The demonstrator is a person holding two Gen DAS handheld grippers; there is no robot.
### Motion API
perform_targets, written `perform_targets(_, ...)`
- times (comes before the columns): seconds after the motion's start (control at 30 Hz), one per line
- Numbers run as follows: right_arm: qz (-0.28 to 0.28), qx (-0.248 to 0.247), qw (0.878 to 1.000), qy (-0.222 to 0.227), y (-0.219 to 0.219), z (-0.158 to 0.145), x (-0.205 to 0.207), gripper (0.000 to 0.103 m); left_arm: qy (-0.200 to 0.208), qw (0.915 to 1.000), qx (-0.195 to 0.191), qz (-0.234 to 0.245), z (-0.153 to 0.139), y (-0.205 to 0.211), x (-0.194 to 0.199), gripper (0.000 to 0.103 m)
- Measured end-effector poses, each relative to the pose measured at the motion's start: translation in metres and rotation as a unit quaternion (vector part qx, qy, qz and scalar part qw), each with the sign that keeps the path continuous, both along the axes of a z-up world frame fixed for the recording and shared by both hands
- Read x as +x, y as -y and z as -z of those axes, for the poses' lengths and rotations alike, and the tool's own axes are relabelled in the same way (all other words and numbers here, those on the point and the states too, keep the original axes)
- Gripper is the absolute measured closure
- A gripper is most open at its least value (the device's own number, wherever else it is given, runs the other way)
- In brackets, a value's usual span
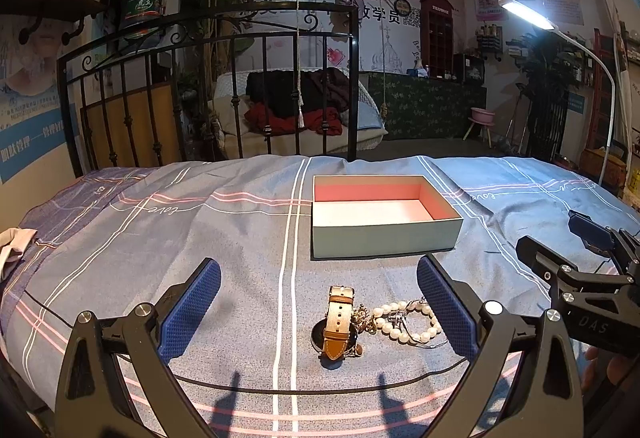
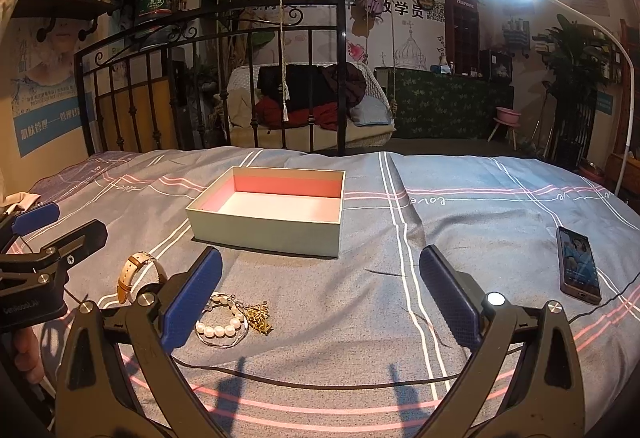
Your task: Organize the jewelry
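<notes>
Both grippers [image 1: 318, 312] [image 2: 320, 298] gape wide, holding nothing; watch [image 1: 338, 322], pearls [image 1: 408, 322] and chain [image 1: 364, 318] touch near the box [image 1: 384, 236]; lifting one could snag another.

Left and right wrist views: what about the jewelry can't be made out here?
- Brown leather-strap watch: dial hidden by its own strap, left view; right gripper's left finger covers it, right view.
- Gold chain piece: tangled, type unclear.
- White pearl bracelet: partly behind that finger.
</notes>
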State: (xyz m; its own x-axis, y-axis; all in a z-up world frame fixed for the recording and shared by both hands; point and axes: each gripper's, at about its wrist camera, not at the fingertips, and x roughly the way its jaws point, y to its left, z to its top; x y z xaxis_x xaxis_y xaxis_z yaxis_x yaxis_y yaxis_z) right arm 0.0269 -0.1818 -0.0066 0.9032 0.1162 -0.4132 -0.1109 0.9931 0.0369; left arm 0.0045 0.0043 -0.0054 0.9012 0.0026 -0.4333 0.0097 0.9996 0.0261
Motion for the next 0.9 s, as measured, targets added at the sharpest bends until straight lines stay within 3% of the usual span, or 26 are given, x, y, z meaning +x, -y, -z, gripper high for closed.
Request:
perform_targets(0.2,-0.002,-0.005,1.000,-0.005,-0.002,0.001,0.002,0.006,-0.013,0.9999,-0.004,0.004,0.002,-0.002,0.002,0.006)
perform_targets(0.37,0.001,-0.009,1.000,-0.022,-0.002,0.007,0.006,0.006,-0.059,0.9982,-0.003,0.008,0.012,-0.006,0.009,0.007)
perform_targets(0.43,0.000,-0.009,0.999,-0.032,-0.002,0.011,0.009,0.006,-0.073,0.9972,0.007,0.016,0.017,-0.004,0.013,0.013)
perform_targets(0.57,0.000,-0.013,0.999,-0.050,-0.002,0.019,0.016,0.006,-0.114,0.9926,0.019,0.035,0.029,0.001,0.029,0.039)
perform_targets(0.63,0.001,-0.017,0.998,-0.064,-0.001,0.024,0.021,0.006,-0.136,0.9899,0.016,0.036,0.037,0.000,0.037,0.046)
perform_targets(0.8,0.000,-0.020,0.995,-0.101,-0.001,0.035,0.032,0.006,-0.172,0.9837,-0.003,0.053,0.053,-0.001,0.054,0.087)
perform_targets(0.9,-0.006,-0.029,0.993,-0.117,-0.005,0.040,0.036,0.006,-0.173,0.9834,-0.010,0.052,0.051,-0.002,0.056,0.087)
